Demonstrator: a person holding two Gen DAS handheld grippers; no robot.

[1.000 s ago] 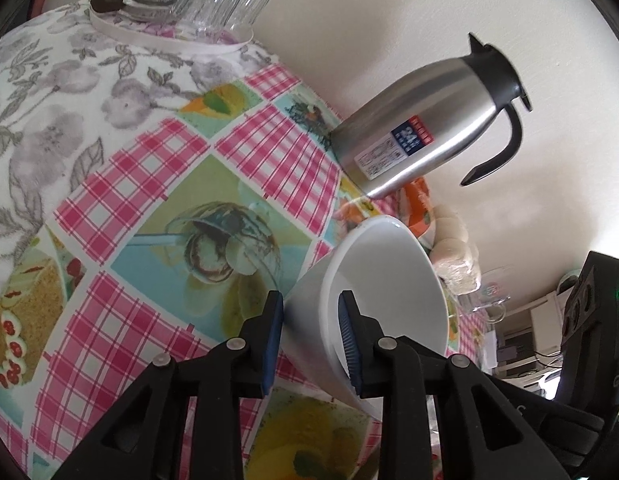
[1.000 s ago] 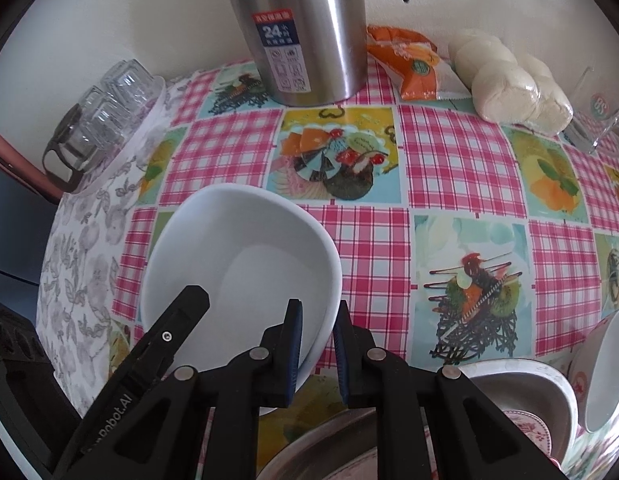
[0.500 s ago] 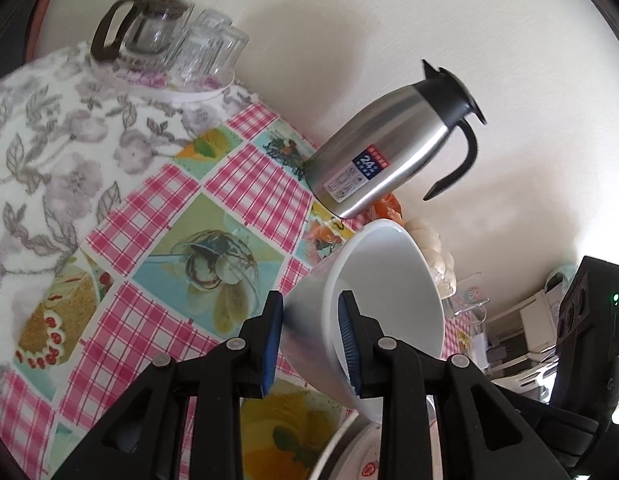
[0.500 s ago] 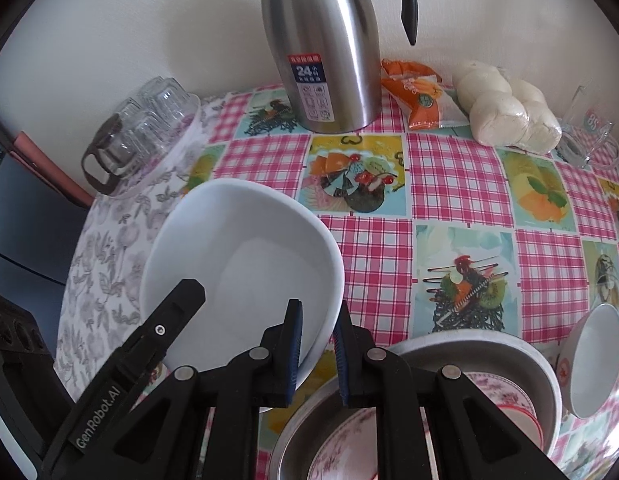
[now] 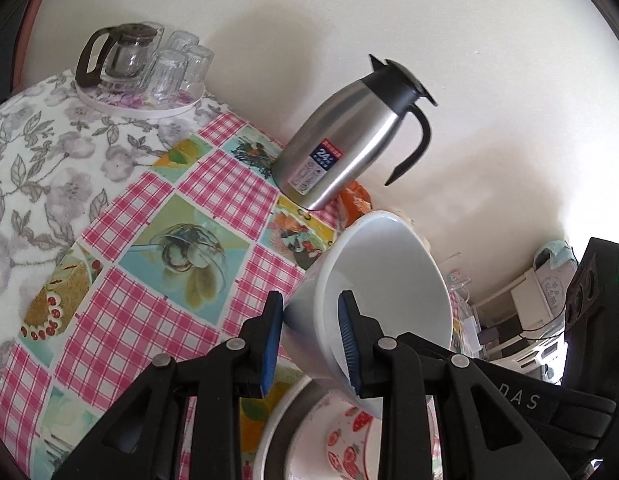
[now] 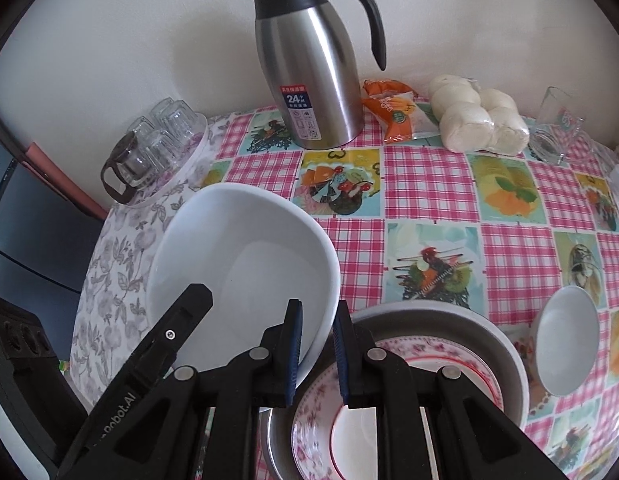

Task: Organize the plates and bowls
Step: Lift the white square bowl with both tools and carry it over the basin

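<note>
Right wrist view is showing a table pushed against a plain cream wall. A vinyl tablecloth of pink checks and fruit-dessert pictures is covering most of the tabletop, and a grey floral cloth is lying along its left end. Both grippers are clamping one large white bowl and holding it above the table: the right gripper is pinching the near rim between its blue pads, and the left gripper is pinching the opposite rim, one pad inside the bowl and one outside. Below the bowl, a metal basin is sitting on the tablecloth with a pink-flowered plate inside it. A small white bowl is resting just beside the basin, to its right. At the back, by the wall, a steel thermos jug with a black handle is standing upright. An orange snack packet and a bag of white buns are lying to its right, with a clear glass dish beyond them. On the floral cloth, a round tray is carrying a glass teapot and upturned tumblers. Left wrist view is showing shelving and clutter far off to the right, too blurred to make out.
</note>
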